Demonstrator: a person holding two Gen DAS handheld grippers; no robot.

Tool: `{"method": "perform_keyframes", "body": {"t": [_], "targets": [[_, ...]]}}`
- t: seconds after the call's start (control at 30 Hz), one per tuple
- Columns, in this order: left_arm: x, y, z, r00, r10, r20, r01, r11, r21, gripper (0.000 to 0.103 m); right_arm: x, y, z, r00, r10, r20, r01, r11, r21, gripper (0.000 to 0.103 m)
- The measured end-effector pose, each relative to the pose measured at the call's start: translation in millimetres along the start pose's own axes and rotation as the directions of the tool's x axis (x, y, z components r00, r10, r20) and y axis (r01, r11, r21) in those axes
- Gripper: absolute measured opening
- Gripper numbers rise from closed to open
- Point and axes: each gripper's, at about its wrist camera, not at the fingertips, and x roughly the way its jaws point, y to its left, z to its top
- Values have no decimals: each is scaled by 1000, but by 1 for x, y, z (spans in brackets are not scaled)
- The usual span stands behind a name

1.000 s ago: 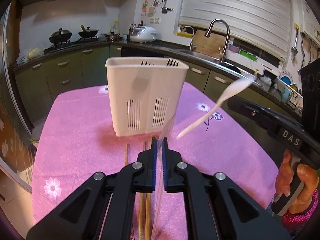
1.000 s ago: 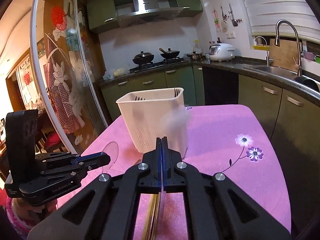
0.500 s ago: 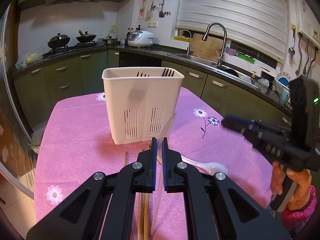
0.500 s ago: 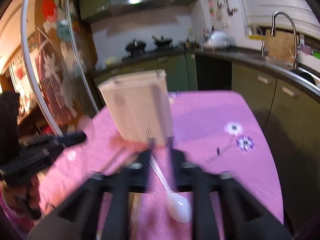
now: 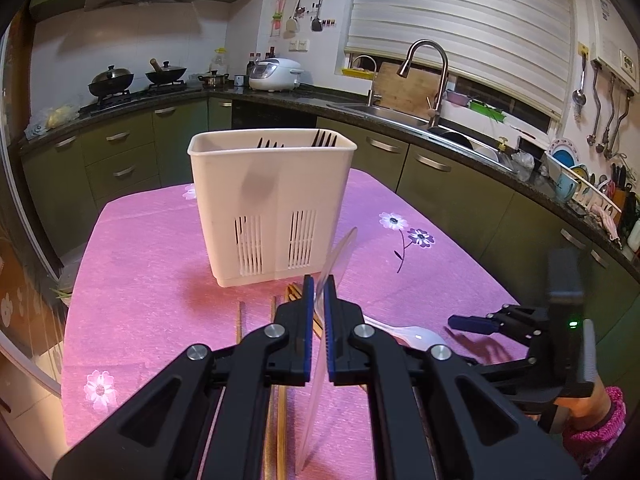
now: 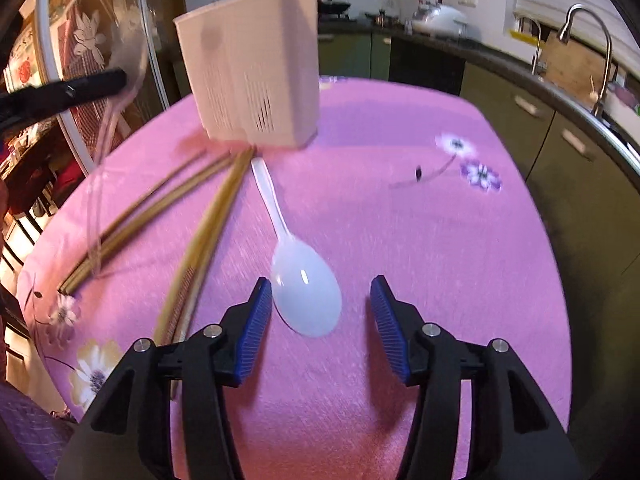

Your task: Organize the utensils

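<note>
A cream utensil holder (image 5: 272,204) stands upright on the pink tablecloth; it also shows in the right wrist view (image 6: 252,76). My left gripper (image 5: 317,304) is shut on a clear plastic spoon (image 5: 336,260), held upright in front of the holder. My right gripper (image 6: 320,312) is open just above the cloth, its fingers on either side of the bowl of a white plastic spoon (image 6: 298,276) that lies flat; it also shows in the left wrist view (image 5: 416,336). Several wooden chopsticks (image 6: 192,208) lie left of that spoon.
The pink tablecloth (image 6: 420,240) has flower prints and ends close on the right. Green kitchen cabinets, a sink with faucet (image 5: 432,80) and a stove with pots (image 5: 132,78) ring the table. A glass door (image 6: 80,40) is at the left.
My right gripper let go of the white spoon, which now lies on the cloth, and opened and dropped low over its bowl. My left gripper kept holding the clear spoon.
</note>
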Motion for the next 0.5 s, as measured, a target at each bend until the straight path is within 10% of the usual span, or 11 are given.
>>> {"method": "perform_keyframes", "body": {"t": [0.17,0.3,0.5], "targets": [[0,-1,0,1000,1,1,-1,1000,-1,5,10,8,0,1000,8,-4,-8,1000,-28,68],[-1,-1,-1,1000,-1,0,1,1000,0,5,13,7,8,1000,-3,-3,3,1000,-3,39],[-3,-3,0,1000,-1,3,1,1000,-1,5,10,12,10,1000,-9,-1,9,1000,-10,39]]}}
